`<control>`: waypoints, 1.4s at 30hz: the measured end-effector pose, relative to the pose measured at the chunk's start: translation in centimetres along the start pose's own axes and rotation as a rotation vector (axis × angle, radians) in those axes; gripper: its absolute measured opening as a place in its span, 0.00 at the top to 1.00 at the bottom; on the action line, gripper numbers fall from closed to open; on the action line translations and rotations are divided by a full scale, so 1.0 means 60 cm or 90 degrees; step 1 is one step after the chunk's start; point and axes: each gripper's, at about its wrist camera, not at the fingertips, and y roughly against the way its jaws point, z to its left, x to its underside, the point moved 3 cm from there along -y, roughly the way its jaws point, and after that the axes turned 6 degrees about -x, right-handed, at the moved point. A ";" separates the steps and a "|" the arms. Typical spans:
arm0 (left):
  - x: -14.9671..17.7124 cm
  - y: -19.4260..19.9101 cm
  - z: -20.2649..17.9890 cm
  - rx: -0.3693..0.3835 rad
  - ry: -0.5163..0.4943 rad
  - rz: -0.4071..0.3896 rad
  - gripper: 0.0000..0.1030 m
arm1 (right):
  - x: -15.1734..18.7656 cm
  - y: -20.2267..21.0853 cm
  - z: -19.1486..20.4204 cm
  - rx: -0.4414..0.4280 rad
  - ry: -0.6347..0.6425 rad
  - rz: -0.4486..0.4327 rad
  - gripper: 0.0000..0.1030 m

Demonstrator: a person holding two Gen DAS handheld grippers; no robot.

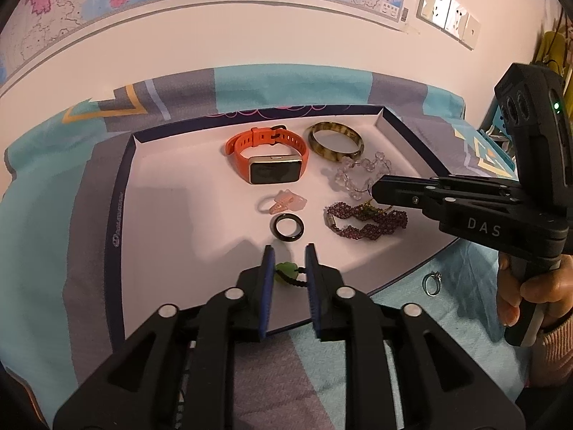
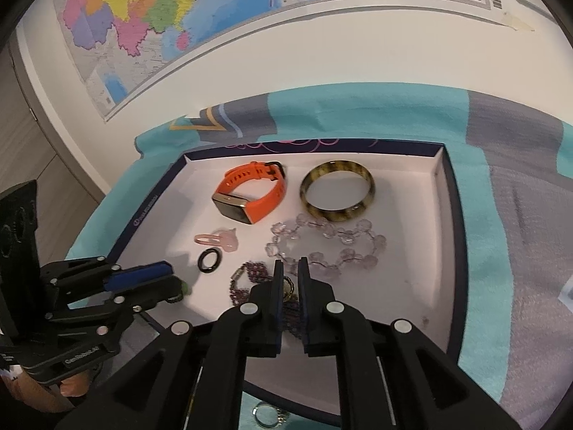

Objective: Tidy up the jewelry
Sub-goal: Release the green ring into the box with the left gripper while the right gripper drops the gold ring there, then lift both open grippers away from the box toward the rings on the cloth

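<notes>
A teal-and-grey patterned cloth (image 1: 322, 82) covers the surface below a wall map (image 2: 150, 10). On it lies a shallow white tray with a navy rim (image 1: 118, 193). The left gripper (image 1: 289, 254) stands slightly apart around a green jade pendant on black cord (image 1: 284, 273) at the tray's near edge. The right gripper (image 2: 290, 267), jaws narrowly parted, hovers over a purple beaded bracelet (image 1: 365, 220).

Orange watch strap (image 1: 250, 143), mottled brown-yellow bangle (image 1: 336, 143), purple beaded bracelet (image 1: 365, 221), black ring (image 1: 287, 228), green pendant (image 1: 285, 271), white-floored navy-rimmed tray (image 1: 118, 193).
</notes>
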 end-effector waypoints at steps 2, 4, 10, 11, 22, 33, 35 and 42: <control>0.001 0.006 0.003 -0.001 0.002 -0.007 0.77 | 0.000 0.004 -0.003 0.007 -0.003 -0.003 0.90; 0.003 0.014 0.006 0.000 0.007 -0.012 0.71 | 0.000 0.008 -0.006 0.012 -0.006 -0.007 0.84; 0.012 0.048 0.009 0.002 0.007 -0.041 0.67 | 0.005 0.037 -0.008 0.025 -0.004 -0.028 0.79; 0.015 0.057 0.008 0.001 0.003 -0.048 0.64 | 0.006 0.042 -0.007 0.028 -0.002 -0.030 0.77; 0.054 0.128 -0.038 0.062 -0.052 -0.096 0.54 | 0.063 0.128 0.023 0.004 0.041 -0.060 0.68; 0.095 0.085 -0.079 0.094 -0.073 -0.030 0.53 | 0.130 0.121 0.017 0.008 0.021 -0.020 0.68; 0.098 0.077 -0.081 0.091 -0.070 -0.020 0.53 | 0.133 0.118 0.016 0.006 0.015 -0.019 0.66; 0.099 0.048 -0.093 0.092 -0.067 0.007 0.60 | 0.142 0.108 0.019 0.008 0.015 -0.010 0.65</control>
